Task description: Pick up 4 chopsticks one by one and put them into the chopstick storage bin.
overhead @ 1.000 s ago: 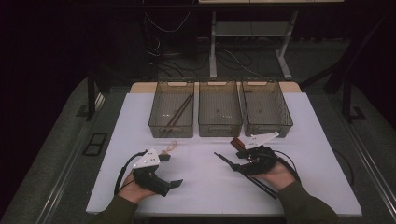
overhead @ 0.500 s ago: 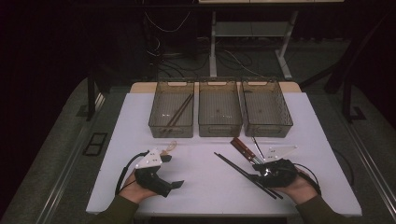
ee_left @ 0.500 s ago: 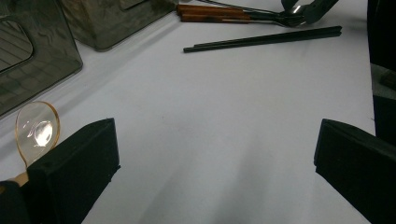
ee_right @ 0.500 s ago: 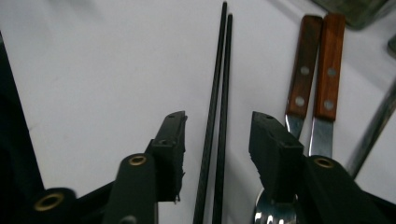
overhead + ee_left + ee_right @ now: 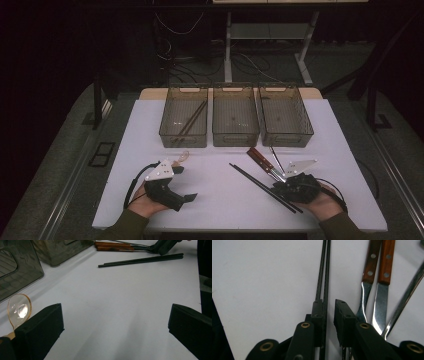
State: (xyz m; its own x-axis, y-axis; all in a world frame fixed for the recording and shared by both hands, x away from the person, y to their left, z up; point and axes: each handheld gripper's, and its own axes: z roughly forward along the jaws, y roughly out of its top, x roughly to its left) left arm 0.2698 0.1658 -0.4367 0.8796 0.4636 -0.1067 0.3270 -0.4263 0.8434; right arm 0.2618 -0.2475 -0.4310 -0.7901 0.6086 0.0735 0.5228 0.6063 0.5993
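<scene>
three clear smoky bins stand in a row at the far side of the white table (image 5: 125, 165). the left bin (image 5: 184, 117) holds a pair of dark chopsticks lying slantwise; the middle bin (image 5: 235, 116) and the right bin (image 5: 285, 116) look bare as far as can be told.

in front of the left bin the left gripper (image 5: 176, 169) rests on the table, its jaws spread wide with nothing between them; a clear amber spoon (image 5: 18, 309) lies just beside its left jaw. it sits where it sat a second ago.

right of centre, a pair of black chopsticks (image 5: 260, 185) lies slantwise on the table, and beside them two wooden-handled knives (image 5: 378, 262) and a thin metal piece. the right gripper (image 5: 329, 311) has come back toward the near edge since the earlier frame and now lies low over the near end of the black chopsticks. its jaws have just been closing: only a narrow gap is left, the chopsticks run through it against the left jaw, and the right jaw stands a little clear of them.
</scene>
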